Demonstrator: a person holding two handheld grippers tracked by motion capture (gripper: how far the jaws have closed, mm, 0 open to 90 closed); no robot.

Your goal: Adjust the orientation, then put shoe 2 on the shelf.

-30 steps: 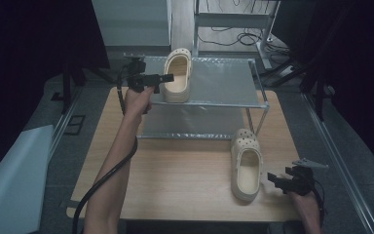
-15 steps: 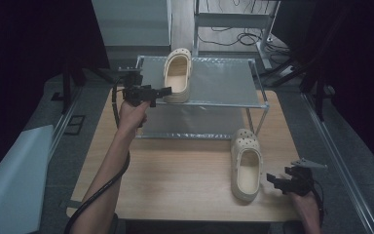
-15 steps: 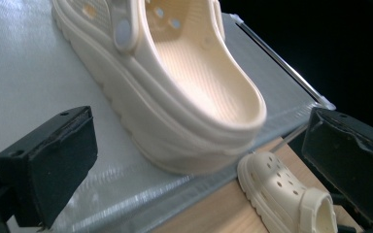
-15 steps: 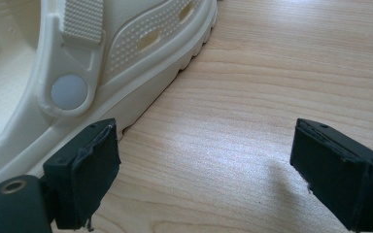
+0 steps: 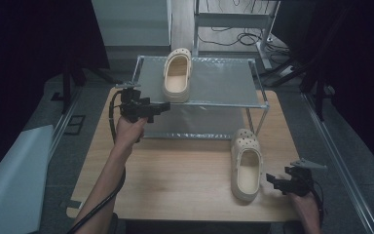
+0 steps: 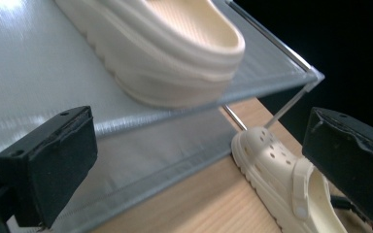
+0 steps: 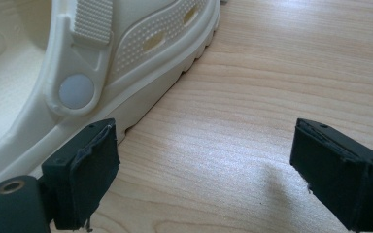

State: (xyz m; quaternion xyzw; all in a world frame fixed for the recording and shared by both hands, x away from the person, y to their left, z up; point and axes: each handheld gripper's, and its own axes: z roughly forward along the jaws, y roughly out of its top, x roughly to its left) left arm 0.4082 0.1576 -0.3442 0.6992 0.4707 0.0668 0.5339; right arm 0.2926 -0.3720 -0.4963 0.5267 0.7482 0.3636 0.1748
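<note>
Two cream clogs on scene. One clog (image 5: 177, 74) sits on the top of a grey metal shelf (image 5: 224, 83) at the far side of the wooden worktop (image 5: 175, 175), toe pointing away from the person, near the shelf's left half. The second clog (image 5: 246, 165) lies on the worktop in front of the shelf's right front leg, toe also pointing away, sole down.

Left gripper (image 5: 163, 107) held in the air off the shelf's front left corner, just below and left of the shelf clog, aimed to the right. In the left gripper view its fingers (image 6: 48, 165) stand wide apart with nothing between them; the heel of the shelf clog (image 6: 175, 53) sits above and beyond them on the shelf edge, the worktop clog (image 6: 281, 179) farther off, low right. No contact with either shoe.

Right gripper (image 5: 274, 180) low over the worktop at the near right edge, just beside the heel end of the worktop clog, pointing at it. In the right gripper view its fingers (image 7: 85, 179) are released and spread, bare wood between them; the left finger lies just beside the clog's sole edge (image 7: 141, 97), near the strap rivet. Whether it touches cannot be told. Nothing grasped.
</note>
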